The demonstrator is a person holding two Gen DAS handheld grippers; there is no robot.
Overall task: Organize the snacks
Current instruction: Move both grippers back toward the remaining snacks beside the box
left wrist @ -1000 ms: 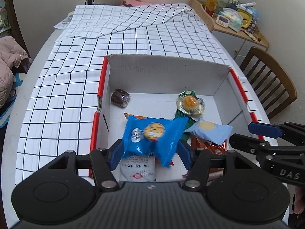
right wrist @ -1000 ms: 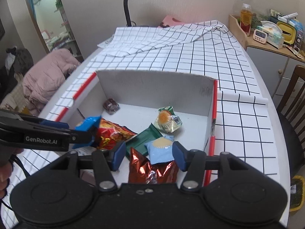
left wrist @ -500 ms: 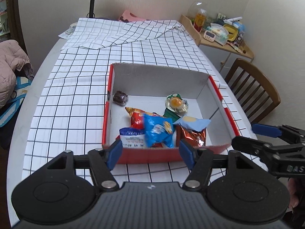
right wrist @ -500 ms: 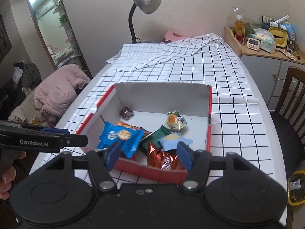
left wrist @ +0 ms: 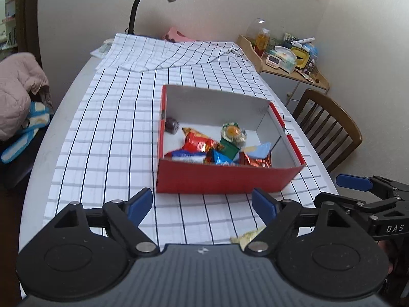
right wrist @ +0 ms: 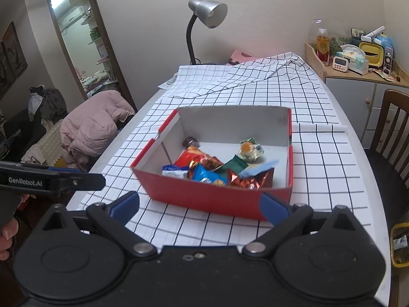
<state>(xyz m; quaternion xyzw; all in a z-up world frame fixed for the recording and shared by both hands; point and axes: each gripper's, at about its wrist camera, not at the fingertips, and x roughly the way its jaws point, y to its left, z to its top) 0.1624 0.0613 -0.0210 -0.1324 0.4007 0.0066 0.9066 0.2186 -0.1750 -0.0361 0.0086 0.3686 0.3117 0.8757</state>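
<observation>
A red box with a white inside stands on the checked cloth. In it lie several snacks: a red packet, a blue packet, a light blue packet, a copper foil packet, a green packet, a round orange-centred sweet and a dark round one. My left gripper hangs in front of the box, jaws opening, nothing between them. My right gripper is also before the box, jaws opening and empty. Each gripper shows at the edge of the other's view.
A yellowish wrapper lies on the cloth near the table's front edge. A desk lamp stands at the back by the bunched cloth. A wooden chair and a cluttered cabinet are at the right, a pink jacket at the left.
Both grippers have pulled back from inside the box and risen. The blue packet and the foil packet that sat between their fingers now lie in the box. Both jaws stand wider.
</observation>
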